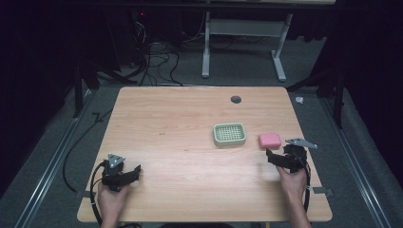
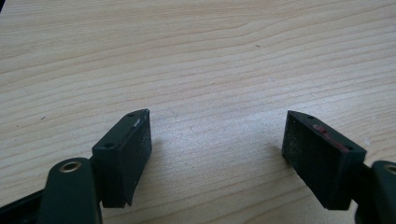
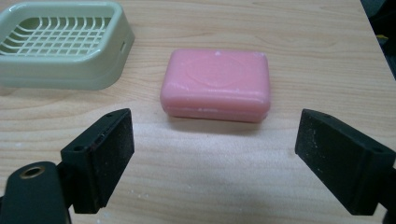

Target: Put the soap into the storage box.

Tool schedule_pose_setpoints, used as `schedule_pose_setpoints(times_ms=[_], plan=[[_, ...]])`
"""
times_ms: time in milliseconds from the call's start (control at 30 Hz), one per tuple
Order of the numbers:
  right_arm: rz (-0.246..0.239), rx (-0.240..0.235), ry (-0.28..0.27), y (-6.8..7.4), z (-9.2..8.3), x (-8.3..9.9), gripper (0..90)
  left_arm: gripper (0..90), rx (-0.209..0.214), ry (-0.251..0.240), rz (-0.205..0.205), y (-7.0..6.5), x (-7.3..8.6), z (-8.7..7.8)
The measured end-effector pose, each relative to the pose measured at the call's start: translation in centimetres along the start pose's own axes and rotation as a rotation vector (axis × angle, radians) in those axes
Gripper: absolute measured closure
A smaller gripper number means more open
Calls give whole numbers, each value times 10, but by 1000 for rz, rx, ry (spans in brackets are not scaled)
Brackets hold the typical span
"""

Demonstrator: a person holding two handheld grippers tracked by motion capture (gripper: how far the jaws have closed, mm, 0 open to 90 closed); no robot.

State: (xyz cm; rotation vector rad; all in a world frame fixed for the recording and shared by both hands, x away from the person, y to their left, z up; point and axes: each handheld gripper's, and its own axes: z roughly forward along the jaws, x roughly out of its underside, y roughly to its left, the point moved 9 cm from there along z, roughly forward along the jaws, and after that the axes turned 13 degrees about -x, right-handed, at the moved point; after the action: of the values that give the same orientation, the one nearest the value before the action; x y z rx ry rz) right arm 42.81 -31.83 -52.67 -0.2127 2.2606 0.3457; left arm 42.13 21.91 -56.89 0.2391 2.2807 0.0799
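Observation:
A pink soap bar (image 1: pixel 269 140) (image 3: pixel 216 84) lies flat on the wooden table (image 1: pixel 180 142), just right of a pale green soap dish (image 1: pixel 229 134) (image 3: pixel 60 44) with a slotted grid floor. My right gripper (image 1: pixel 277 159) (image 3: pixel 215 158) stands open a short way in front of the soap, its jaws wide apart and nothing between them. At the table's near left, my left gripper (image 1: pixel 133 175) (image 2: pixel 217 158) is open over bare wood, far from both objects.
A dark round cable hole (image 1: pixel 235 99) sits near the table's far edge. Beyond the table are a white desk frame (image 1: pixel 244 42) and loose cables (image 1: pixel 157 61) on grey carpet. The table's right edge (image 3: pixel 373 42) runs close to the soap.

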Motion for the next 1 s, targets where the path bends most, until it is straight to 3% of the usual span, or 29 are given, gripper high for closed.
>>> schedule_pose_setpoints(times_ms=[567,1000], plan=[[-18,-2,4,0,17,-22,123,244,1,1,1,0,0,0],[-3,17,49,-7,34,-26,122,244,0,0,0,0,0,0]])
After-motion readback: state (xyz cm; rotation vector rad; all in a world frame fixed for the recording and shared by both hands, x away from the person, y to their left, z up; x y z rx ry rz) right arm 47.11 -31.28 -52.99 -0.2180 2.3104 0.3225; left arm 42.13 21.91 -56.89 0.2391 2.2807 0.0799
